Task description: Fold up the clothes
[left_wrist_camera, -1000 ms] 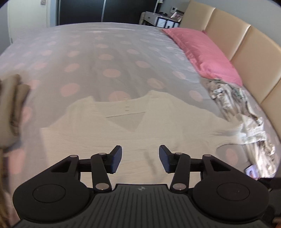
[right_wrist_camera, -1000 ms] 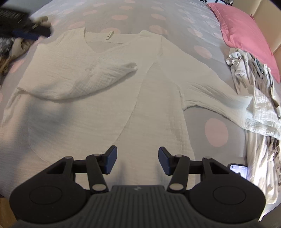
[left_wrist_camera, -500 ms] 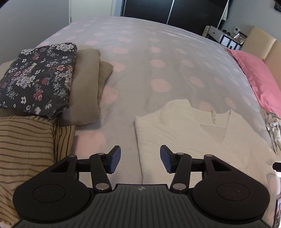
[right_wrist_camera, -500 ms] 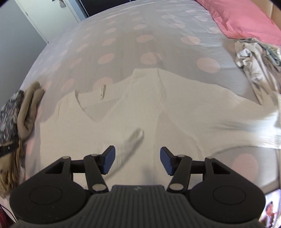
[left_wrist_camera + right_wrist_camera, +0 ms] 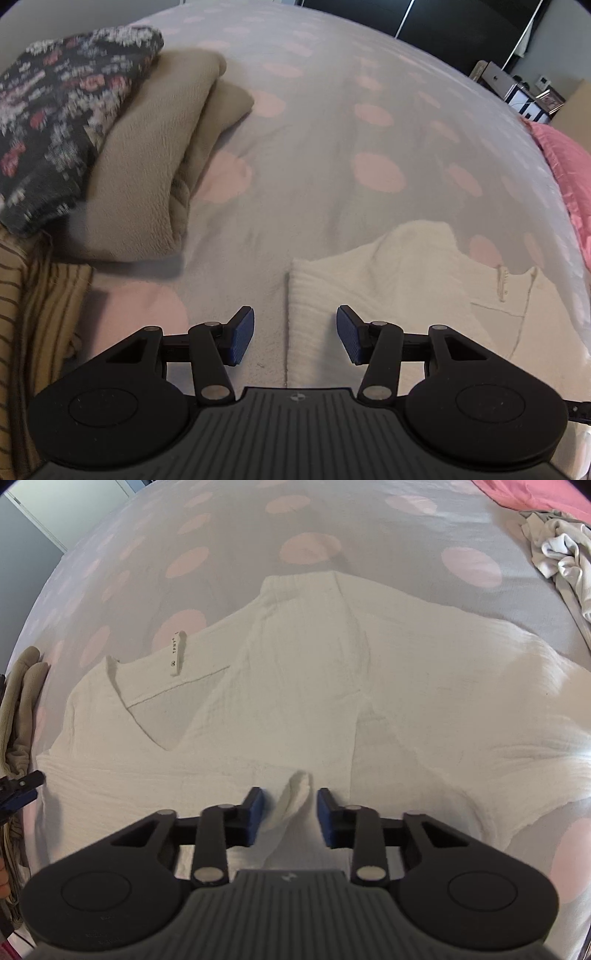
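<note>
Right wrist view has my right tongs (image 5: 288, 814) pitched steeply down over the white top (image 5: 303, 701), which lies spread flat on the dotted bedspread (image 5: 207, 528) with its V-neck and label (image 5: 177, 653) toward the upper left of the picture. A sleeve cuff (image 5: 293, 797) folded across the body of the top pokes up between the two blue pads, and the jaws are closing on it; a gap shows on either side of the cloth, so I read them as not yet pressing. At the far left edge of that view I can see the tip of my left tongs by the top's side hem. From the left wrist view, my left tongs (image 5: 295, 338) also point steeply down, jaws released and standing well apart with nothing gripped; they straddle the left folded edge of the white top (image 5: 388, 280), one pad over bare bedspread (image 5: 314, 147), the other over the cloth. Up and left of them sits a stack of folded clothes: a beige folded piece (image 5: 155, 166) with a dark floral piece (image 5: 55, 110) on top, and a striped tan piece (image 5: 33, 314) nearest me. A pink pillow (image 5: 569, 166) lies along the right edge, and a crumpled pile of unfolded clothes (image 5: 557, 550) sits at the upper right of the right wrist view.
</note>
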Motion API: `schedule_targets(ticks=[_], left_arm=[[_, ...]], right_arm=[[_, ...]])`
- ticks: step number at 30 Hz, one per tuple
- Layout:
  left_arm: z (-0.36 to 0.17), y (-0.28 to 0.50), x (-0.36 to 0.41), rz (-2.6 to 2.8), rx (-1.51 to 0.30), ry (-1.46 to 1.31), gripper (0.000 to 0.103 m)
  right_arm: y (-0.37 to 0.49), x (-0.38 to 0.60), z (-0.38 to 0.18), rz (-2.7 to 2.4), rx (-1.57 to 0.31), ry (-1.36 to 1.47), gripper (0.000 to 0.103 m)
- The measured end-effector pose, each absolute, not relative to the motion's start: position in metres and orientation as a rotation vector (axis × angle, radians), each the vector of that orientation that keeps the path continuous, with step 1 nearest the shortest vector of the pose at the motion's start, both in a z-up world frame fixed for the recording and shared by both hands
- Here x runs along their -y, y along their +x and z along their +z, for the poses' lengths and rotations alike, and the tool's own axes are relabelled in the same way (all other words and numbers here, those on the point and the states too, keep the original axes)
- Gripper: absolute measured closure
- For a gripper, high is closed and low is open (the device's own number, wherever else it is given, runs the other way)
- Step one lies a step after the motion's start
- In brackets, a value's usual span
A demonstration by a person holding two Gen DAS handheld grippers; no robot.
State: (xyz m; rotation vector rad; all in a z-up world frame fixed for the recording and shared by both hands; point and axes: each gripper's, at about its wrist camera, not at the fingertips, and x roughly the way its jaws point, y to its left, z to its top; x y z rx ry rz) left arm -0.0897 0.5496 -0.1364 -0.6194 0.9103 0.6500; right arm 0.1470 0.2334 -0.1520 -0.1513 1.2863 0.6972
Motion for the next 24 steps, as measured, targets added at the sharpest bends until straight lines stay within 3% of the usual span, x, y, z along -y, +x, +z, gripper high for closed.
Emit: schedule_targets(ticks=[2,5,6,14,16,19,24], left_arm=[[-0.143,-0.088,-0.549,0.664,-0.898,-0.607,0.068],[-0.144,-0.087,-0.548,0.653,-0.867,-0.618,0.090],[-0.143,-0.086,-0.547,0.650,-0.871,-0.617,0.101],[-0.117,-0.094,-0.545,0.682,-0.829,-0.586,0.102],[-0.118,-0.097,-0.546,0.685,-0.839,-0.576,0.102],[-0.123,-0.098,-0.548,0.693,-0.857,-0.580,0.102],[-0.124,-0.093,-0.546,0.688,-0.877,-0.570,0.102]], right_arm=[[0.147,-0.234,-0.150,0.711,-1.271,-0.155,0.095],[0.147,-0.235,-0.140,0.723,-1.227,-0.167,0.101],[0.147,-0.236,-0.137,0.729,-1.215,-0.163,0.101],[0.147,-0.239,-0.111,0.755,-1.083,-0.137,0.102],[0.150,-0.242,-0.118,0.756,-1.135,-0.135,0.095],[0.154,-0.241,-0.131,0.727,-1.203,-0.110,0.061],[0.155,-0.243,-0.149,0.687,-1.254,-0.131,0.062]])
